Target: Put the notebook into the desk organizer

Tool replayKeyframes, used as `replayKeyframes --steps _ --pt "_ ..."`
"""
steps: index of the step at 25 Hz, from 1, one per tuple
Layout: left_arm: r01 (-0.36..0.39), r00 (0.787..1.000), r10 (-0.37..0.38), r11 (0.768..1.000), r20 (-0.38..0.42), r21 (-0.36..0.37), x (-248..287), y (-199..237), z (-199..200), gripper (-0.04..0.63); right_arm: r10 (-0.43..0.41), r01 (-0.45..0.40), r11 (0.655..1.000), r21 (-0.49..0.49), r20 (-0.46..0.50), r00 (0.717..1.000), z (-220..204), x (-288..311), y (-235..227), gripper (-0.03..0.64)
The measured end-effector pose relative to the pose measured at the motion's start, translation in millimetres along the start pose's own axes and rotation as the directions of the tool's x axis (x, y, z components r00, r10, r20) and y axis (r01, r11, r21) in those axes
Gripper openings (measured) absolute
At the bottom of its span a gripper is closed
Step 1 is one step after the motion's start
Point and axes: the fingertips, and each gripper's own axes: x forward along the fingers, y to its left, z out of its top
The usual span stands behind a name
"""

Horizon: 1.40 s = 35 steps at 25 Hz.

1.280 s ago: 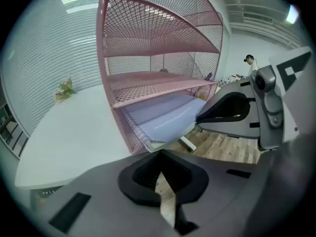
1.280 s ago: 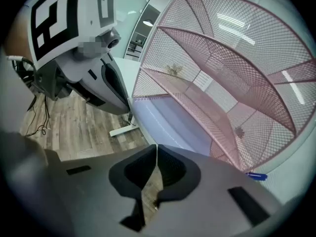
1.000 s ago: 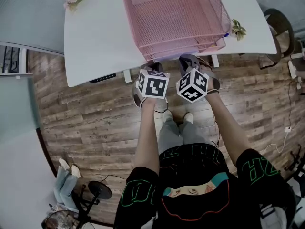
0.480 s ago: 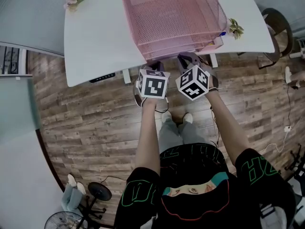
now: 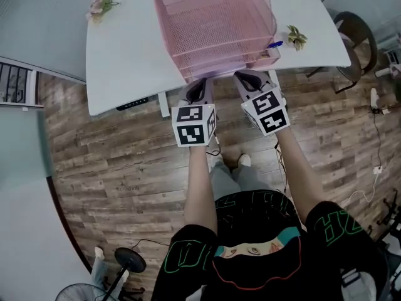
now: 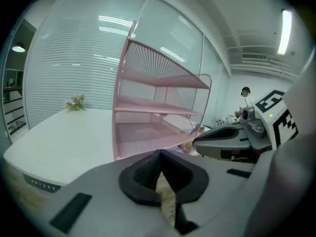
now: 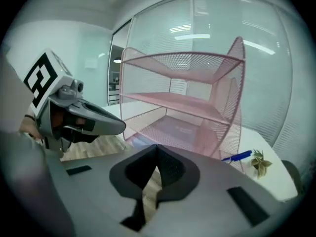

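Both raised closer to pink organizer: left gripper, right gripper, jaws together, empty.

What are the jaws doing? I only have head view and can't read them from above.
Observer: The left gripper is shut. Its own view shows the jaws together with nothing between them.
Operator: And the other one?
Observer: The right gripper is shut too, and empty.
Operator: Any notebook on a shelf?
Observer: Seen side on, the pink organizer has three mesh shelves. I can't spot a notebook on them in either gripper view.
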Motion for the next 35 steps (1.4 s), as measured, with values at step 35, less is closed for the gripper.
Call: replayKeyframes --steps 35 --pt "-0.233 0.799 0.137 0.968 0.586 0.091 -188 -54 171 -0.002 -0.165 0.086 0.982 0.168 0.543 0.823 166 -202 -22 0.003"
